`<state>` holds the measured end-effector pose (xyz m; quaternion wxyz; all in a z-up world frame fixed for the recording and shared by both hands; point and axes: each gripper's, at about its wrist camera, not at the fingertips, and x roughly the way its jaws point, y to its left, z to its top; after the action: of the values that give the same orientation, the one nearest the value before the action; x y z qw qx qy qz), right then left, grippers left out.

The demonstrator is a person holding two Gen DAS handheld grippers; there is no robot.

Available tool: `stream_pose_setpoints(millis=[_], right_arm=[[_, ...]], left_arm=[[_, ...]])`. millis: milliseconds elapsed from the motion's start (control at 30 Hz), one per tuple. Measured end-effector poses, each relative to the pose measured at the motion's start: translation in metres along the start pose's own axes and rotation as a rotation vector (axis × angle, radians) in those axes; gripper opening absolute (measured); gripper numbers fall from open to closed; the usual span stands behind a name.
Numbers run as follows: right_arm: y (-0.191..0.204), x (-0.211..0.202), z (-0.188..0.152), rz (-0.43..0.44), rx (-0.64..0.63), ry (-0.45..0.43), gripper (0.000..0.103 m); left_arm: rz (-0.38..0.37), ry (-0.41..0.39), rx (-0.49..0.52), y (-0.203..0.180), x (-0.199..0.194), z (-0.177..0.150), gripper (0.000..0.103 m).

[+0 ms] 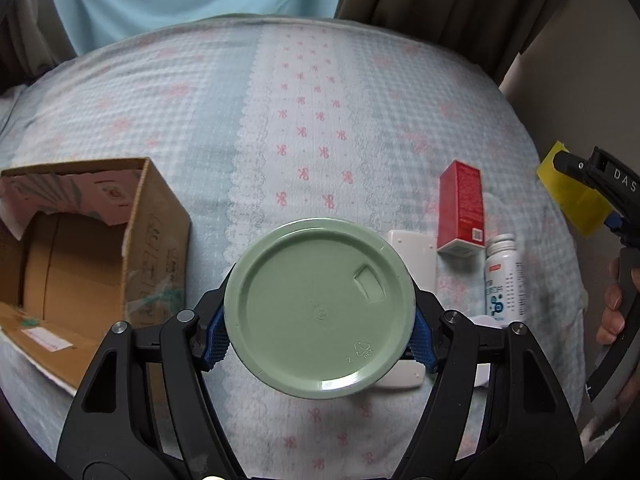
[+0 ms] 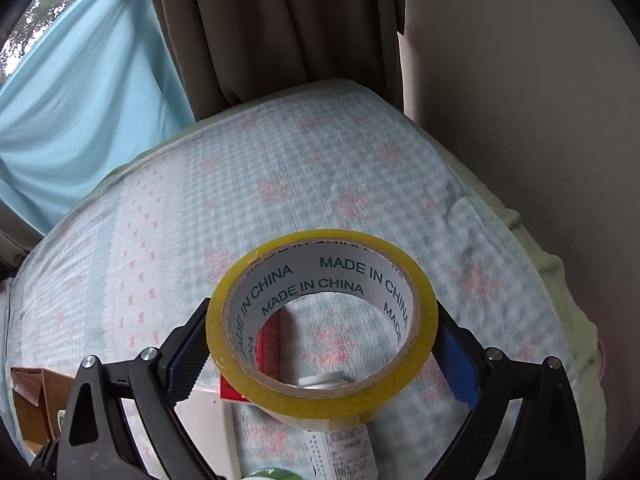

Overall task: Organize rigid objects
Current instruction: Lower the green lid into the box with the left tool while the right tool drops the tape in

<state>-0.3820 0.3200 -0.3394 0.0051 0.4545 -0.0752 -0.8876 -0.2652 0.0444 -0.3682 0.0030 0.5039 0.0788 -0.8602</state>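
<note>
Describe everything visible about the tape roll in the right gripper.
The tape roll is a ring of glossy yellowish clear tape on a white cardboard core printed "MADE IN CHINA" in green. The right gripper clamps its outer wall between blue pads, holding it tilted above the checked bedspread, its hole open to the camera.

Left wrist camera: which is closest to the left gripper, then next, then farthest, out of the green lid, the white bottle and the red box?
1. Green lid: clamped in the left gripper.
2. White bottle: lying to the right.
3. Red box: standing right, behind the bottle.
</note>
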Motion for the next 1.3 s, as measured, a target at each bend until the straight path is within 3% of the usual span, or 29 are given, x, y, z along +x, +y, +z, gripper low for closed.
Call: stream_pose_setpoints(millis=[300,467,667,1000,1300], right_arm=[[0.044,-0.138,0.001,0.051,-0.079,-0.029,0.097],[0.095,-0.202,-0.004,0.087,-0.143,-0.064,0.097],[0.174,-0.249,-0.018,0.115,-0.186,-0.074,0.097],[0.313,-0.257,-0.049,0.123,-0.219,-0.041,0.097],[0.391,-0.222,-0.072,0.167,-0.231,0.054,0.097]], left_arm=[[-0.034,-0.091,0.034,0.026,-0.146,0.028,0.068],[-0.026,-0.125,0.018,0.07,-0.209,0.045,0.068],[-0.02,-0.167,0.03,0.135,-0.263,0.066,0.068],[-0.047,-0.126,0.067,0.245,-0.274,0.087,0.068],[-0.047,-0.038,0.114,0.316,-0.234,0.11,0.068]])
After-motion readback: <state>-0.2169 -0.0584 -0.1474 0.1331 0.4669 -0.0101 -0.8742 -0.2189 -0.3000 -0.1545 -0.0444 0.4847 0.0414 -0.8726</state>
